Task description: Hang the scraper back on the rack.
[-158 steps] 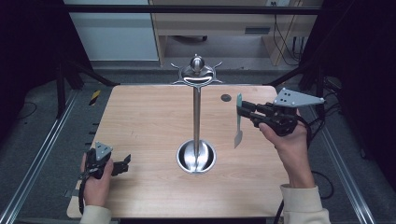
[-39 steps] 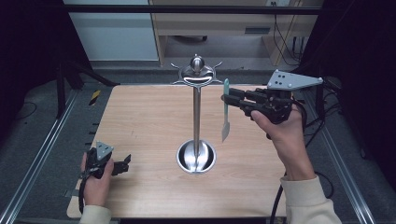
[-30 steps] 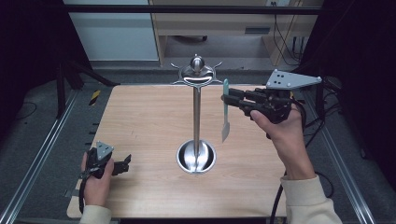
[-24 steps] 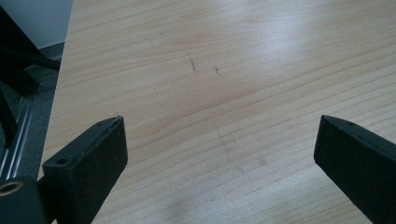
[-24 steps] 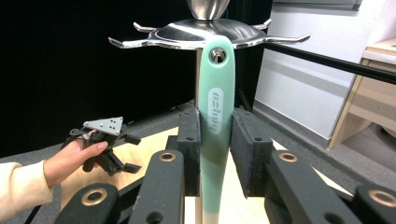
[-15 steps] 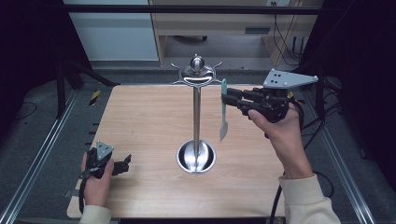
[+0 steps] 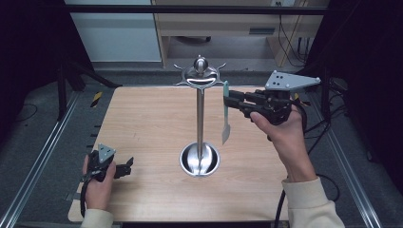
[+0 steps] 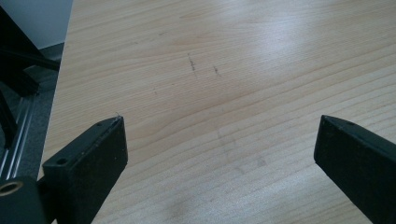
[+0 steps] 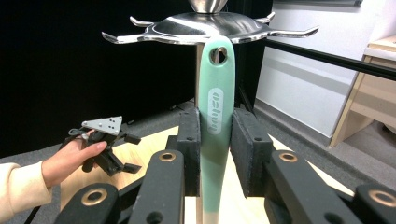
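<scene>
Since the earliest frame the right gripper (image 7: 231,101) has carried the spatula (image 7: 225,114) up beside the rack (image 7: 200,118), whose post stands between the hands. Left gripper (image 7: 124,166) rests low on the table (image 7: 142,118), jaws wide, empty. Its own view shows the right jaws clamping the spatula's mint handle (image 9: 215,140), hole just under a rack hook (image 9: 285,34).

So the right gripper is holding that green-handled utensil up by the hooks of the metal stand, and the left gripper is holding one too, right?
Not quite. The left gripper holds nothing: the left gripper view shows its jaws open over bare table. The right gripper does clamp the green-handled utensil by the metal stand.
</scene>
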`<state>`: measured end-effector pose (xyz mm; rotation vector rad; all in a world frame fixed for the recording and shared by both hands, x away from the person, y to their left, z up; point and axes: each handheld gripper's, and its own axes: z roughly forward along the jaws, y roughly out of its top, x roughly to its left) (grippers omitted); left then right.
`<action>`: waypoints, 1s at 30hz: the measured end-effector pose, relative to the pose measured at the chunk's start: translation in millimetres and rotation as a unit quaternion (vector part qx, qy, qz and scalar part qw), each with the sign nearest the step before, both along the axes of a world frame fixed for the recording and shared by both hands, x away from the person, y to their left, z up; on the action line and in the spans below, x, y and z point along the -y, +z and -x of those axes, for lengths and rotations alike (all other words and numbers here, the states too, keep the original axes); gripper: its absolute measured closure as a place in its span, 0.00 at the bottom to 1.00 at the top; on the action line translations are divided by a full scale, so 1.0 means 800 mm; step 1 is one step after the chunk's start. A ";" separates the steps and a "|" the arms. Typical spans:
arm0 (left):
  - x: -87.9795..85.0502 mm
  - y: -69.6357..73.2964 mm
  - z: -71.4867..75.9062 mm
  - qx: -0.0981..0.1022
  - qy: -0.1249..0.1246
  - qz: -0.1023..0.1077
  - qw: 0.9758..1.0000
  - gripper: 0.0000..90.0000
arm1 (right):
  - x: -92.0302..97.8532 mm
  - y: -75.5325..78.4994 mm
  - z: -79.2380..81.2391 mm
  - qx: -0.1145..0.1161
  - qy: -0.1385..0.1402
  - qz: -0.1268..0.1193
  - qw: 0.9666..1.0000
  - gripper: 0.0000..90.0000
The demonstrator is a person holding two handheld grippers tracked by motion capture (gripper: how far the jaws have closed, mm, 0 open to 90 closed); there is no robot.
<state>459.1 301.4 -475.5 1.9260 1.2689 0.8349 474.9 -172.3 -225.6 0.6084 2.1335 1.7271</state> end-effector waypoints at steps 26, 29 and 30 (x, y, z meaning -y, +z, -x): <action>0.001 0.000 0.000 0.001 0.000 0.002 1.000 0.03 | -0.001 -0.003 0.001 0.005 -0.001 -0.014 1.000 0.77; 0.000 0.000 0.000 0.001 0.000 0.002 1.000 0.03 | -0.001 -0.002 0.003 0.005 -0.001 -0.013 1.000 0.76; 0.000 0.000 0.000 0.001 0.000 0.002 1.000 0.03 | 0.000 -0.002 0.004 0.006 -0.001 -0.013 1.000 0.75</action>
